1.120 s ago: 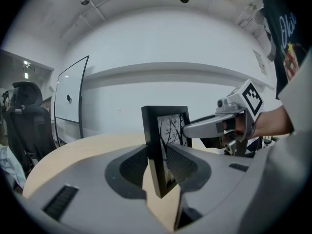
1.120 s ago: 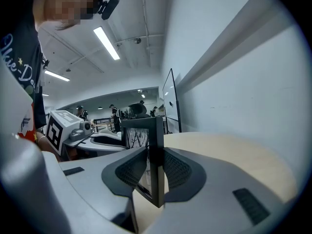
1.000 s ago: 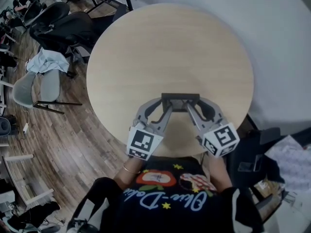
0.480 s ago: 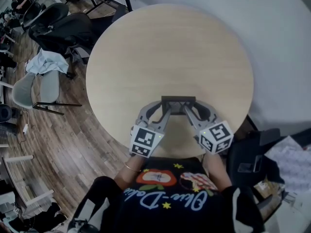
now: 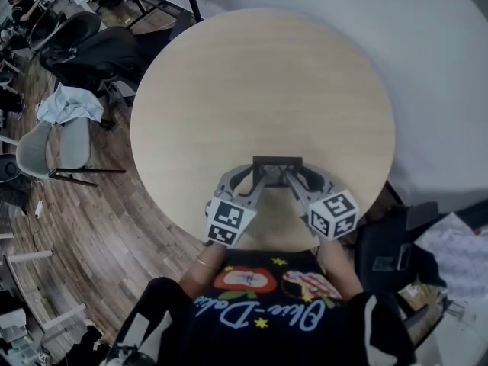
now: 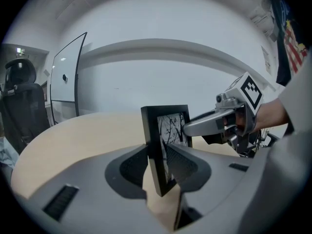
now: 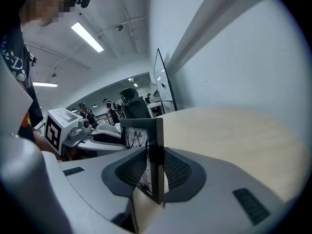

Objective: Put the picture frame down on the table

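Note:
A small black picture frame [image 5: 277, 163] holding a black-and-white tree print stands upright over the near edge of the round wooden table [image 5: 263, 90]. My left gripper [image 5: 259, 178] is shut on the frame's left side [image 6: 156, 150]. My right gripper [image 5: 293, 178] is shut on its right side [image 7: 157, 155]. Both grippers meet at the frame from either side. In the left gripper view the right gripper [image 6: 195, 127] reaches in behind the frame. In both gripper views the frame's lower corner sits low between the jaws, over the tabletop; whether it touches the wood is hidden.
Dark office chairs [image 5: 91, 48] and a grey chair [image 5: 53, 139] stand on the wood floor to the left. A white wall runs behind the table. Dark gear and papers [image 5: 450, 246] lie at the right. The person's body is close against the near table edge.
Both grippers and the frame have drawn back toward the person and lower, nearer the table's near edge. The grip on the frame is unchanged.

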Demonstrator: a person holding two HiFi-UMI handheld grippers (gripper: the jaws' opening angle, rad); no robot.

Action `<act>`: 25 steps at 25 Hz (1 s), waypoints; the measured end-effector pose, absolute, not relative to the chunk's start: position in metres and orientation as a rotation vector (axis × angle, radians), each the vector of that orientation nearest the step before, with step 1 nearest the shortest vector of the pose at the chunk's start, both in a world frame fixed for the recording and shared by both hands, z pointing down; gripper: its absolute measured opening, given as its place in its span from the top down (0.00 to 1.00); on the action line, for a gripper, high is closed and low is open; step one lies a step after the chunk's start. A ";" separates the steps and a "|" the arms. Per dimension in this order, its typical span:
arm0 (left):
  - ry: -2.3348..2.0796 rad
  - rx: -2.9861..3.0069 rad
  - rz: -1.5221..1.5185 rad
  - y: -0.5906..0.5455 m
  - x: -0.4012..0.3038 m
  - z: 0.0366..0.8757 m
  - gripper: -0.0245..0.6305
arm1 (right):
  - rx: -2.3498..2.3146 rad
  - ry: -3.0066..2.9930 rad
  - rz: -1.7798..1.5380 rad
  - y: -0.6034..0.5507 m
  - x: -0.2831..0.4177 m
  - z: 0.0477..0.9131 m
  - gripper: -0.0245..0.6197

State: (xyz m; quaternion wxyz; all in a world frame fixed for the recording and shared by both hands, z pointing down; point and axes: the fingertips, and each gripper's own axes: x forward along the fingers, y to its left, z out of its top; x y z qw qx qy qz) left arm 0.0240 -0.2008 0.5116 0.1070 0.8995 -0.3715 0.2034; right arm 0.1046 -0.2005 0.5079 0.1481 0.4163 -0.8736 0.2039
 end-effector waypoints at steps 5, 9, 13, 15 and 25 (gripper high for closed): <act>-1.069 2.630 0.620 -0.205 0.025 0.522 0.79 | 1.185 -2.511 0.664 -0.206 0.105 0.518 0.84; -1.058 2.612 0.644 -0.208 0.023 0.530 0.79 | 1.164 -2.488 0.709 -0.209 0.104 0.529 0.84; -1.052 2.604 0.643 -0.211 0.023 0.534 0.79 | 1.172 -2.488 0.753 -0.213 0.104 0.534 0.84; -1.049 2.599 0.639 -0.214 0.022 0.536 0.79 | 1.166 -2.493 0.755 -0.218 0.103 0.534 0.84; -1.051 2.562 0.636 -0.224 0.021 0.548 0.79 | 1.159 -2.490 0.796 -0.231 0.101 0.541 0.84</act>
